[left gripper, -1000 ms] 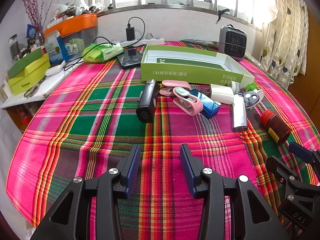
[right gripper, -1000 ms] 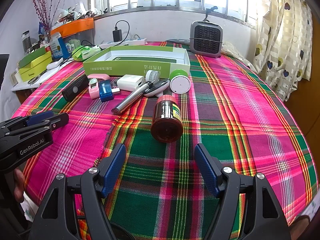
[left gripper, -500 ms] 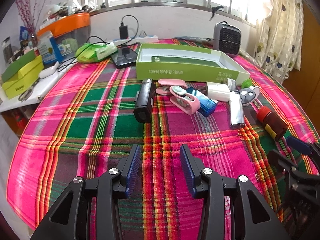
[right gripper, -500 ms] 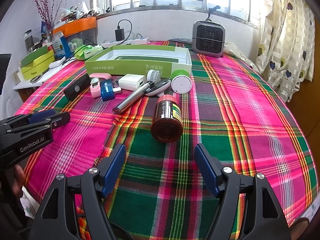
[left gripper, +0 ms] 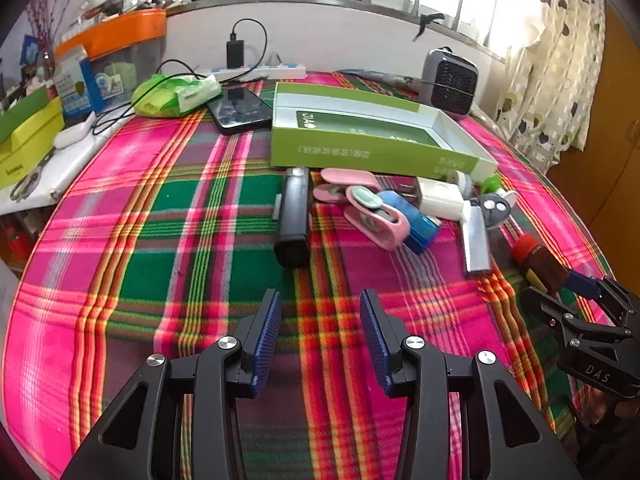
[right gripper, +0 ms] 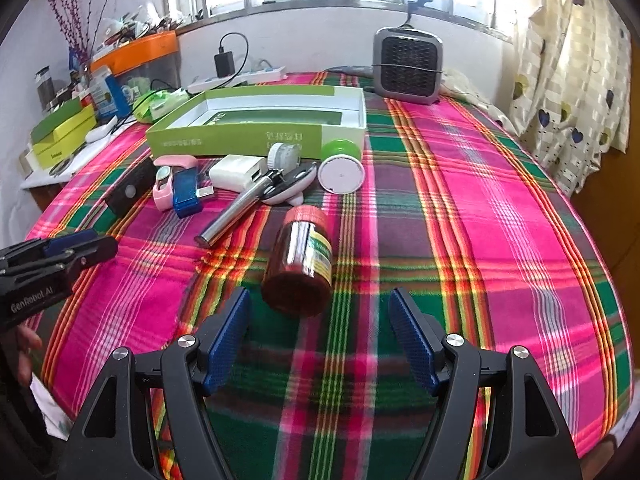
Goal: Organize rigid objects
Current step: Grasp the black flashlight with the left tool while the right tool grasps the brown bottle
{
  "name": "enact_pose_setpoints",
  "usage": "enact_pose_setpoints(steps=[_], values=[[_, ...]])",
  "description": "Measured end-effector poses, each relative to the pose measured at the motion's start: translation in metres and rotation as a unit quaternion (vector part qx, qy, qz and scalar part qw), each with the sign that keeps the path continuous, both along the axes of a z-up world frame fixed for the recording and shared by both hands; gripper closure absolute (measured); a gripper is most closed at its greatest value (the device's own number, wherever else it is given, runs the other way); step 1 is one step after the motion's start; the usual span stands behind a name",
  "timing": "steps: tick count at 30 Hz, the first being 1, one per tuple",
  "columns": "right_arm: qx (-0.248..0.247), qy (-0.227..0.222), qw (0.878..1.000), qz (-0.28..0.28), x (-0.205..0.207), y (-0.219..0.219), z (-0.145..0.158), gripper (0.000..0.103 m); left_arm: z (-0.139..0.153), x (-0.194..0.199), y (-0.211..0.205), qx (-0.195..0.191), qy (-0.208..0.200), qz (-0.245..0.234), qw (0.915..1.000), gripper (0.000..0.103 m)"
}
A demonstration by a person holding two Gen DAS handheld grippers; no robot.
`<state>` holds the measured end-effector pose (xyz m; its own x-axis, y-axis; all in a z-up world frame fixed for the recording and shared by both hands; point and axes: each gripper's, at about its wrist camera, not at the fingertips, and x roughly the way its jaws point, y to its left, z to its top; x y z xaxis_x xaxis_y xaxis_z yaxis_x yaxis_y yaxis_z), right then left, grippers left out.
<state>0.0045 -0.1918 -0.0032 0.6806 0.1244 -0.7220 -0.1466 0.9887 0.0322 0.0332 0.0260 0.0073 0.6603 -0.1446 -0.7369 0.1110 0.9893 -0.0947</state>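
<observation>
Box print [left gripper: 335, 151]: too blurred to read.
Jar [left gripper: 541, 264]: partly hidden behind right gripper [left gripper: 584, 300].
Person's hand [right gripper: 24, 354]: cut off at frame edge.

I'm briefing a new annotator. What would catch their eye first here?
The loud pink-and-green plaid cloth covering the table. Then the open green box at the back, with small items cluttered before it. Nearest, a brown jar lies on its side just ahead of the open right hand-held gripper.

Left claw [left gripper: 320, 340], right claw [right gripper: 320, 344]: black frames, blue ribbed pads, silver screws.
</observation>
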Motion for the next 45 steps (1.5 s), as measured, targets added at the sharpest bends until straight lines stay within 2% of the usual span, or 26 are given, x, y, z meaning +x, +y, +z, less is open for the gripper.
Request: enact_pose_setpoints(steps=[11, 30, 38, 45], values=[[-0.004, 0.008, 1.0, -0.005, 0.016, -0.003, 0.0, 0.032, 0.002, 0.034, 0.007, -0.008, 0.01, 0.009, 0.9999, 0.062], [-0.006, 0.009, 1.0, -0.015, 0.033, -0.011, 0.003, 0.067, 0.002, 0.075, 0.005, 0.015, 0.022, 0.019, 0.9995, 0.062], [-0.002, 0.01, 1.0, -0.008, 0.038, -0.013, 0.003, 0.07, 0.001, 0.078, 0.001, 0.033, 0.022, 0.018, 0.9991, 0.063], [0.005, 0.009, 1.0, -0.004, 0.04, -0.014, 0.003, 0.07, 0.001, 0.077, 0.0, 0.035, 0.022, 0.021, 0.9989, 0.075]])
